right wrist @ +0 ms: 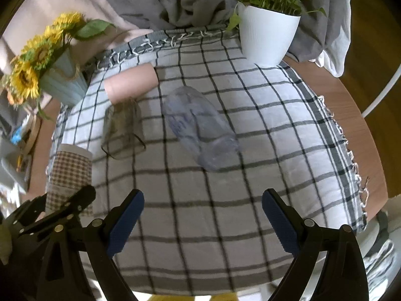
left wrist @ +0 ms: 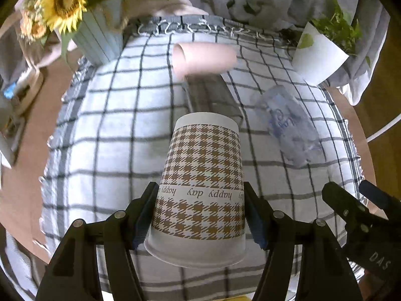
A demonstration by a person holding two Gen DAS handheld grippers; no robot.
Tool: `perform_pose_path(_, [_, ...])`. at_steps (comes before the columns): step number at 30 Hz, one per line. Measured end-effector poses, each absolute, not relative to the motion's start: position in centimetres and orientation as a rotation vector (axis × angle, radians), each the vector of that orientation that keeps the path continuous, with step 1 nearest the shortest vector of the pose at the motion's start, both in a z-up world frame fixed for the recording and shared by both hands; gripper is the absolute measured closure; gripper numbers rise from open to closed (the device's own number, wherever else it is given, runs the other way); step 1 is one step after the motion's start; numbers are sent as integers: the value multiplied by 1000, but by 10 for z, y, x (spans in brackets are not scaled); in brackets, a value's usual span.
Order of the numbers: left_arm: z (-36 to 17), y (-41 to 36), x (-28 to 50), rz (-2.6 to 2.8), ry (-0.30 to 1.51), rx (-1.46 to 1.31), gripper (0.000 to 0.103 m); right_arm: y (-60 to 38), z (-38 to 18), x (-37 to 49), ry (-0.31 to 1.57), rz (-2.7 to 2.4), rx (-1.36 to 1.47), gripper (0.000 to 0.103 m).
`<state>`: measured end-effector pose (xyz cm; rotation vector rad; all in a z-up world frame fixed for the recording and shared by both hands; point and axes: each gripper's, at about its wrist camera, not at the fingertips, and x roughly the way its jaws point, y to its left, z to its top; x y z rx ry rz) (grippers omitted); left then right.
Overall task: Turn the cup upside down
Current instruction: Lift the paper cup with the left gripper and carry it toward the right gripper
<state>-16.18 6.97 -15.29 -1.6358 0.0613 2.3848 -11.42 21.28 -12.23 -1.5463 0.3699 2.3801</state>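
A paper cup (left wrist: 200, 188) with a brown houndstooth pattern and "happy day" lettering is upside down, base up and rim down. My left gripper (left wrist: 200, 210) is shut on its sides and holds it over the checked cloth (left wrist: 112, 125). The cup also shows at the left edge of the right wrist view (right wrist: 70, 173), with the left gripper (right wrist: 57, 213) around it. My right gripper (right wrist: 203, 215) is open and empty above the cloth, and shows in the left wrist view (left wrist: 361, 200).
A clear plastic cup (right wrist: 198, 125) lies on its side mid-cloth. A pink roll (right wrist: 130, 81) and a small mesh pouch (right wrist: 122, 128) lie behind it. A sunflower vase (right wrist: 62, 85) stands back left, a white plant pot (right wrist: 265, 35) back right.
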Motion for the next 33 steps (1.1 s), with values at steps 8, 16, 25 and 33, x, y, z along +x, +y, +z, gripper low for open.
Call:
perform_pose_path(8, [-186, 93, -154, 2326, -75, -1732, 39, 238, -139, -106, 286, 2365, -1599, 8])
perform_pose_path(16, [-205, 105, -153, 2308, -90, -1797, 38, 253, -157, -106, 267, 2337, -1645, 8])
perform_pose_path(25, [-208, 107, -152, 2318, -16, -1821, 19, 251, -167, -110, 264, 2332, -1685, 8])
perform_pose_path(33, [-187, 105, -144, 2333, 29, -1785, 17, 255, -146, -100, 275, 2333, -1611, 8])
